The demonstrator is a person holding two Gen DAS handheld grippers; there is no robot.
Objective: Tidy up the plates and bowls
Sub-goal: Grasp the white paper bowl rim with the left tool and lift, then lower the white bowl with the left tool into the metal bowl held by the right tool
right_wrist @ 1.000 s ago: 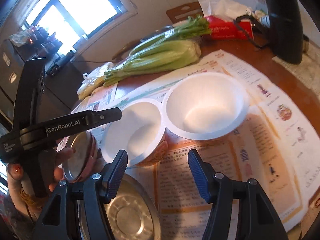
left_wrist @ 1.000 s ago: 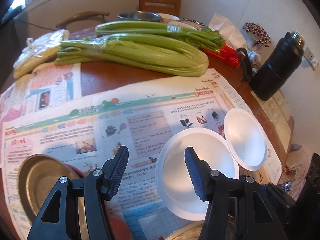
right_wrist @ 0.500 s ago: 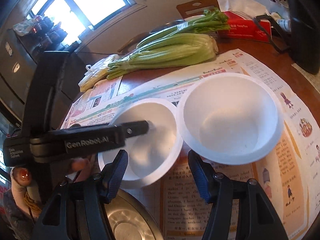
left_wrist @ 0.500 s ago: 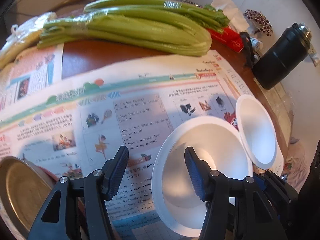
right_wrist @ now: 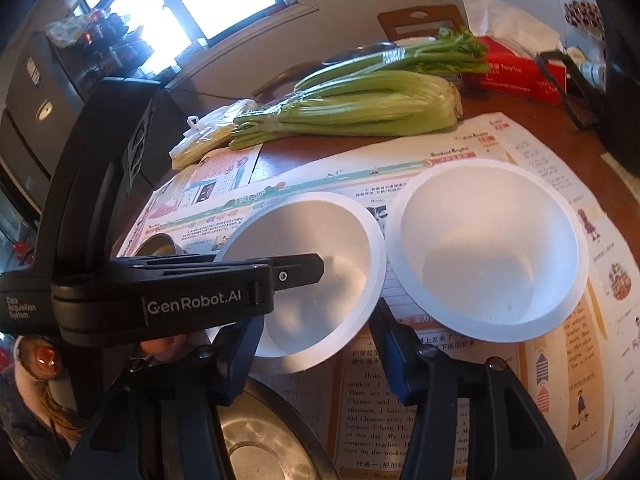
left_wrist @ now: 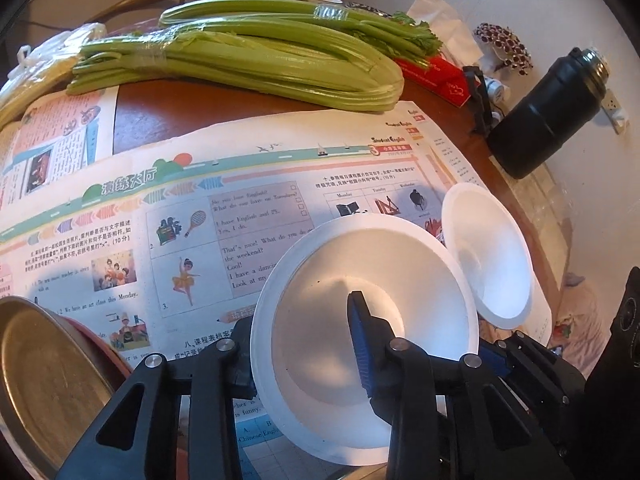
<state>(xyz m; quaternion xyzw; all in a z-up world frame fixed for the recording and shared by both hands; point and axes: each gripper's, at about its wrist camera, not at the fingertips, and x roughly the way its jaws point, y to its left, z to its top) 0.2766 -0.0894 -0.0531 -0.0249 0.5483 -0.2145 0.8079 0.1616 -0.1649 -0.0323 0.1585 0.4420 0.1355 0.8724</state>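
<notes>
Your left gripper (left_wrist: 304,344) is clamped on the rim of the nearer white foam bowl (left_wrist: 384,280), one finger inside and one outside. Your right gripper (right_wrist: 316,344) is closing around that bowl's near edge; whether its pads touch is unclear. Count two white foam bowls: the second (right_wrist: 488,248) sits at three o'clock, rims touching. Two steel plates (left_wrist: 44,376) lie at seven o'clock. Two celery bunches (left_wrist: 248,56) rest at twelve, one black flask (left_wrist: 544,116) at two.
</notes>
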